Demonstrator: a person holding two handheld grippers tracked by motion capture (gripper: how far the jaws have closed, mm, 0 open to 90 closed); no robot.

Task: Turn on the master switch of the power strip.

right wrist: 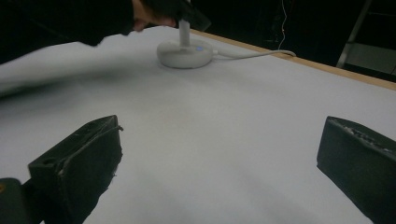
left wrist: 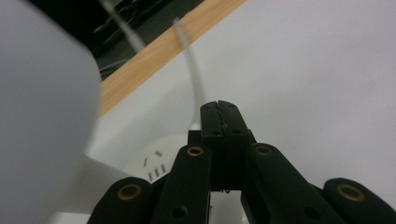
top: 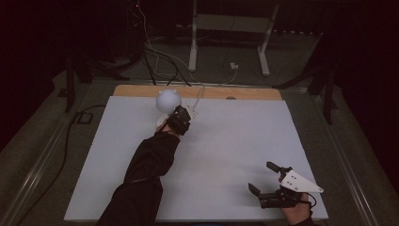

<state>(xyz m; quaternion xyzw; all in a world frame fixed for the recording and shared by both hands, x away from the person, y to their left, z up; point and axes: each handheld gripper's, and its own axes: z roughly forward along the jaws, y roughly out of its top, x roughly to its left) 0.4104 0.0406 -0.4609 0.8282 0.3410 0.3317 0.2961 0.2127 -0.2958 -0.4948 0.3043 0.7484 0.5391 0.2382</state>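
Left tool [top: 179, 119] at the lamp [top: 168, 100]
Its jaws are pressed together, empty; the right tool [top: 264, 178] rests wide open on the tabletop [top: 235, 141].

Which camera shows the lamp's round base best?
The right gripper view: the round base sits whole on the table, stem and cord showing. The left gripper view shows a sliver of it behind the tongs. In the high view the arm and lamp head mostly cover it.

White sheet [top: 226, 155] covers the tabletop; a wooden edge [top: 244, 92] shows at the far side. Cables [top: 155, 56] and a desk frame [top: 230, 28] stand on the floor beyond.
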